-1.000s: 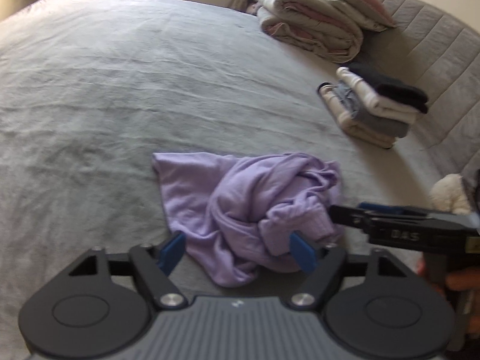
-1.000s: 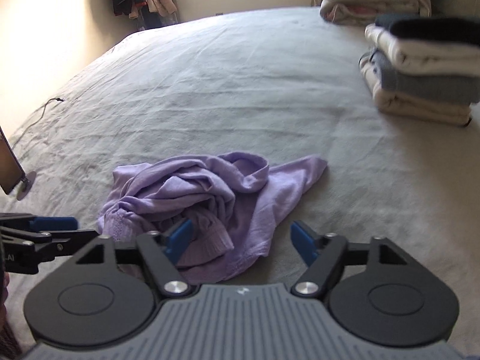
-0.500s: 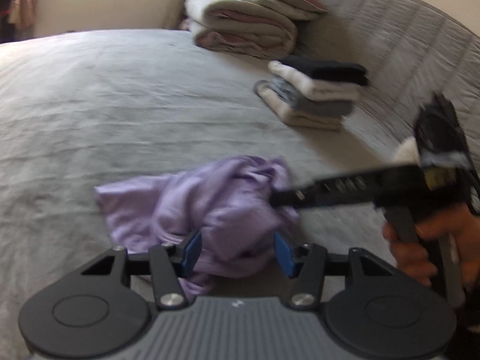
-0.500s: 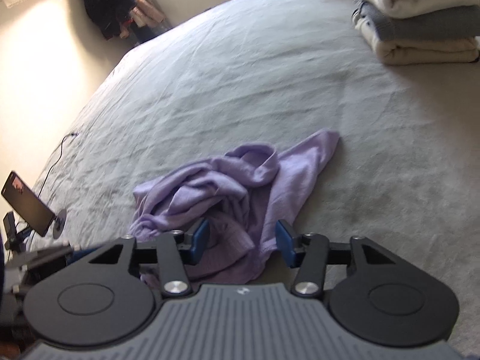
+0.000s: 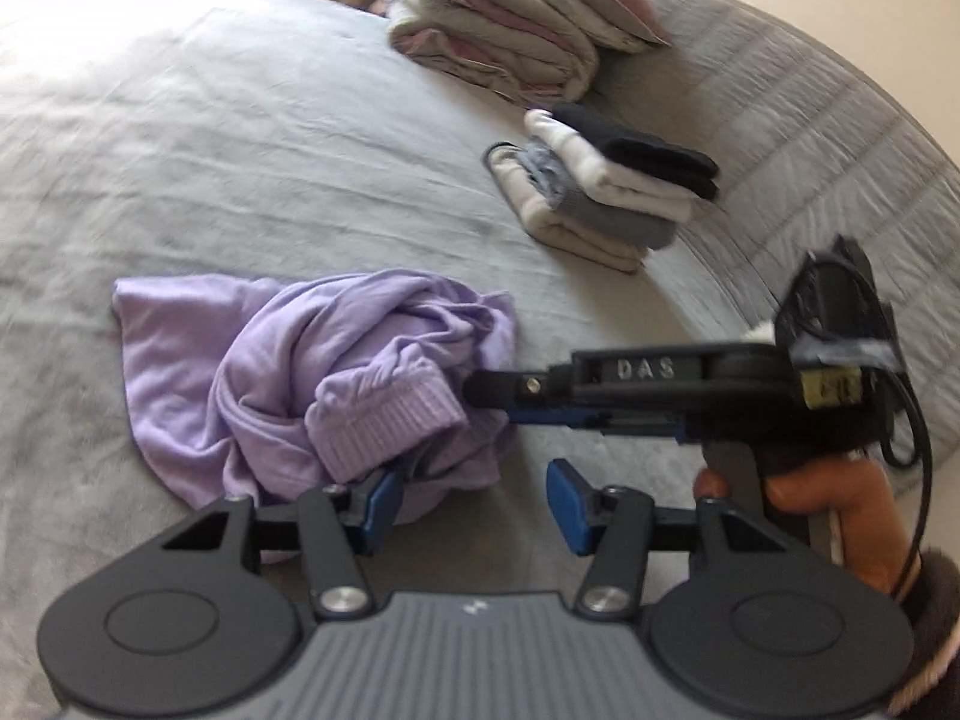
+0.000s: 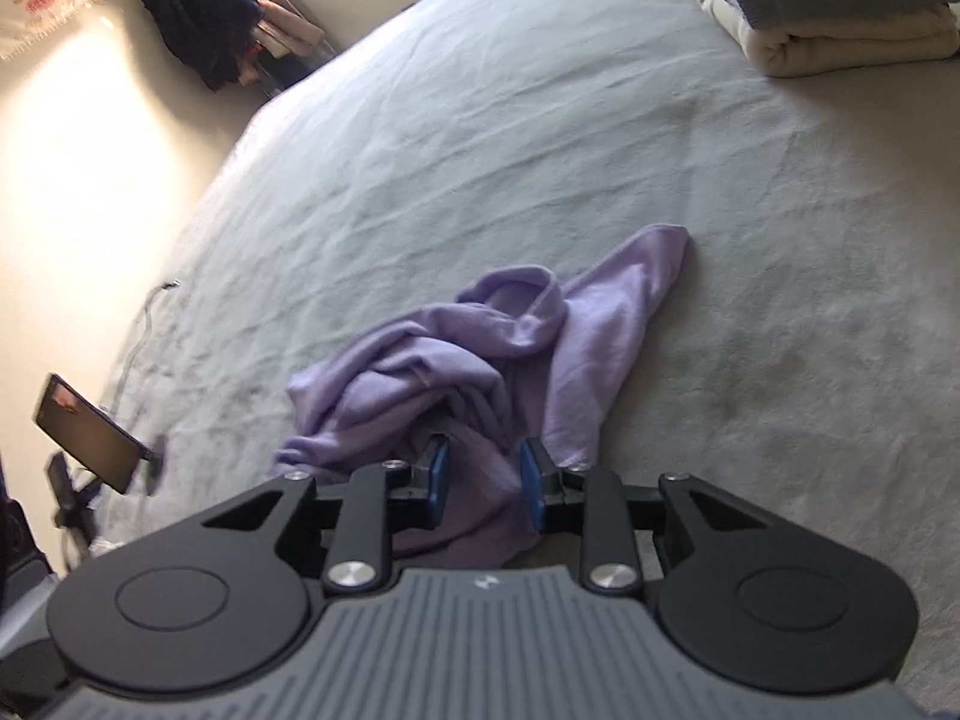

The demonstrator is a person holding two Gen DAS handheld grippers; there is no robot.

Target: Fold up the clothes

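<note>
Right gripper [image 6: 483, 477] jaws are closing around lilac sweater [image 6: 480, 360] fabric between them; we judge it soft, light; grip the ribbed hem. Left gripper [image 5: 474, 504] stands open.

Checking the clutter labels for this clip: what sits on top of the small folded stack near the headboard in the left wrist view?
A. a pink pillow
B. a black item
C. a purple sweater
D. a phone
B: a black folded item lies on top of the folded stack, above white, grey and beige layers; the purple sweater lies crumpled on the bed.
</note>
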